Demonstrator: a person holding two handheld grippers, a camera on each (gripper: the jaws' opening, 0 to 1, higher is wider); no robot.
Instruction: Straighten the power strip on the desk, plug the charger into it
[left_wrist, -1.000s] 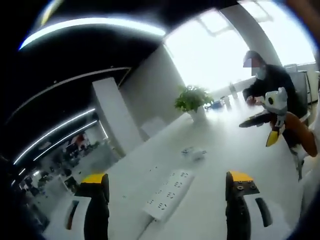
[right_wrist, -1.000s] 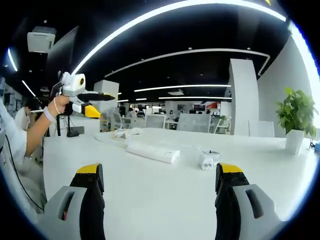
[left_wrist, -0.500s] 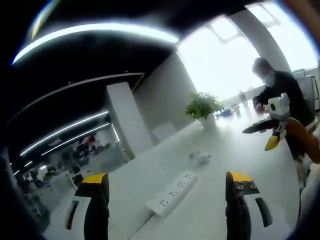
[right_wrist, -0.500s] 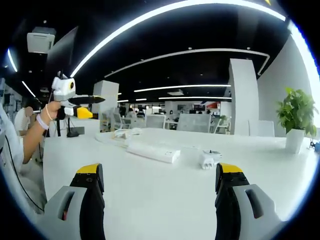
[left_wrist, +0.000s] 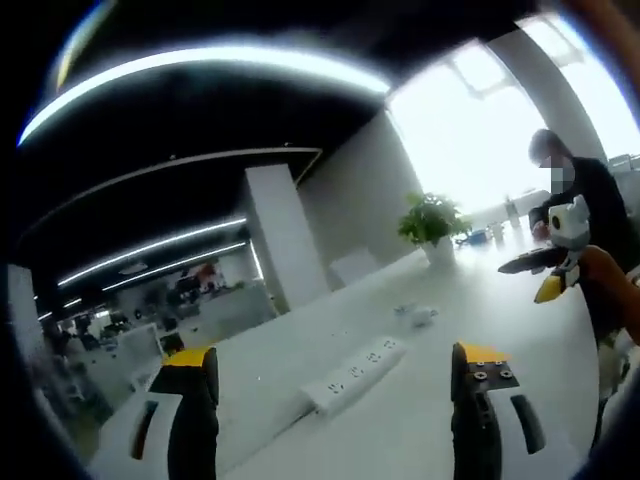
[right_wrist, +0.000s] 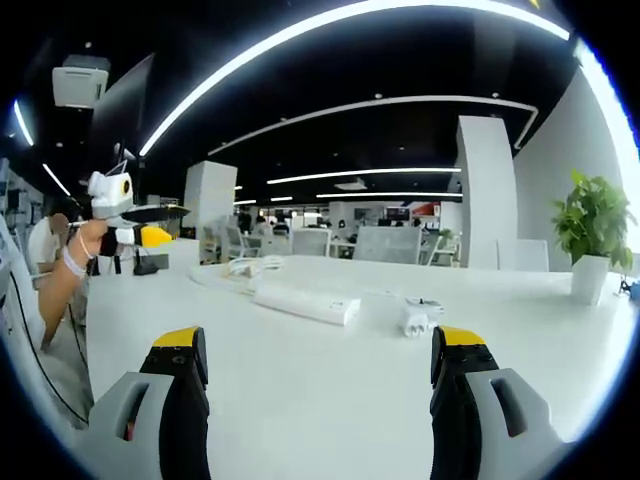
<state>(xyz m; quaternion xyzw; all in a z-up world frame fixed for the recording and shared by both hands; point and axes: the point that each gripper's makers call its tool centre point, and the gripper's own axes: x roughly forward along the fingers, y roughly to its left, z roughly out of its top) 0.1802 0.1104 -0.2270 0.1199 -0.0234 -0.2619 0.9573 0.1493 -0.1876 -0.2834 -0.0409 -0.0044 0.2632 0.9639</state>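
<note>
A white power strip (left_wrist: 355, 367) lies at a slant on the white desk (left_wrist: 420, 420), beyond my left gripper (left_wrist: 334, 358), whose jaws stand open with nothing between them. A small white charger (left_wrist: 415, 315) rests farther along. In the right gripper view the power strip (right_wrist: 305, 303) lies left of the charger (right_wrist: 418, 317), with its white cable (right_wrist: 245, 268) coiled behind. My right gripper (right_wrist: 321, 340) is open above bare desk (right_wrist: 320, 400), well short of both. The left gripper (right_wrist: 130, 225) hangs in a hand at far left; the right gripper (left_wrist: 555, 265) shows at the right.
A potted plant (right_wrist: 590, 235) stands at the desk's far end, and the same plant (left_wrist: 432, 222) shows in the left gripper view. A person in dark clothes (left_wrist: 585, 200) sits behind the right gripper. Office desks and chairs (right_wrist: 380, 243) lie in the background.
The left gripper has drifted left and lower in the right gripper view, and its camera has swung. The power strip and charger lie where they were. The right gripper holds still.
</note>
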